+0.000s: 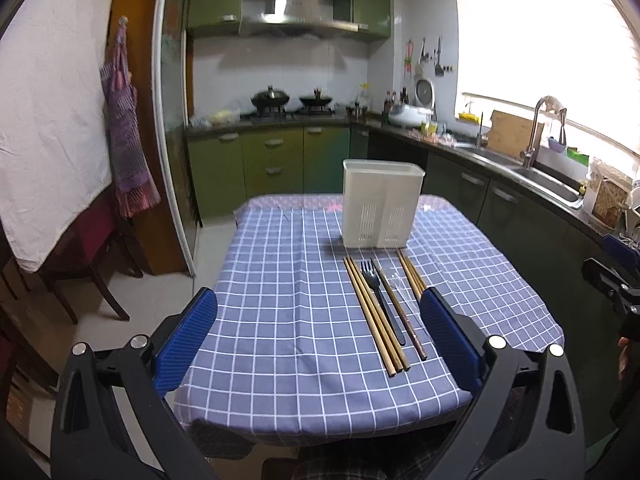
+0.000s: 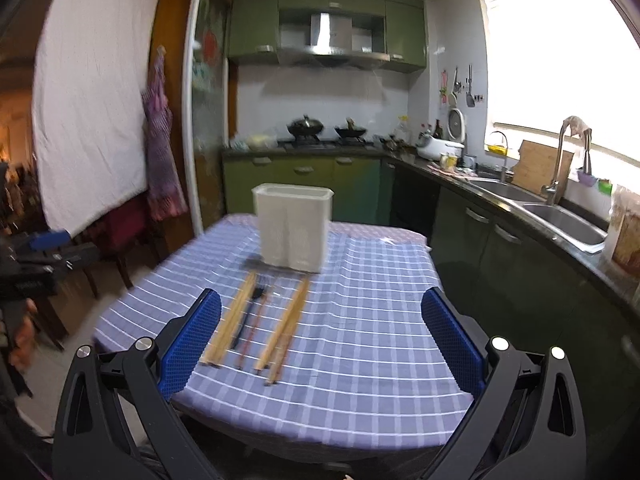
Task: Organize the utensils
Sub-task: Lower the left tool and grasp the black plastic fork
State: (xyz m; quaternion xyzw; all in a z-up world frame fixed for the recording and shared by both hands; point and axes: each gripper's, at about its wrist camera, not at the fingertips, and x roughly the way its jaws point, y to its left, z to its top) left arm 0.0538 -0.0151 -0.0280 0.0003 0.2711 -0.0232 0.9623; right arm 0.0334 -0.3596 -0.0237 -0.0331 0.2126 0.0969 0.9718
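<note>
A white utensil holder (image 1: pixel 382 204) stands upright near the far edge of the table with the blue checked cloth (image 1: pixel 280 320); it also shows in the right wrist view (image 2: pixel 292 226). In front of it lie light wooden chopsticks (image 1: pixel 374 316), a black fork (image 1: pixel 380 300), a dark chopstick (image 1: pixel 402 312) and another chopstick pair (image 1: pixel 412 276). In the right wrist view, which is blurred, I see the light chopsticks (image 2: pixel 232 326), the fork (image 2: pixel 250 312) and the other pair (image 2: pixel 288 328). My left gripper (image 1: pixel 320 336) is open and empty above the near table edge. My right gripper (image 2: pixel 320 340) is open and empty too.
A green kitchen counter with a sink (image 1: pixel 536 178) runs along the right, close to the table. A dark wooden chair (image 1: pixel 92 248) stands at the left. A stove with pans (image 1: pixel 292 104) is at the back. The right gripper shows at the right edge of the left wrist view (image 1: pixel 616 276).
</note>
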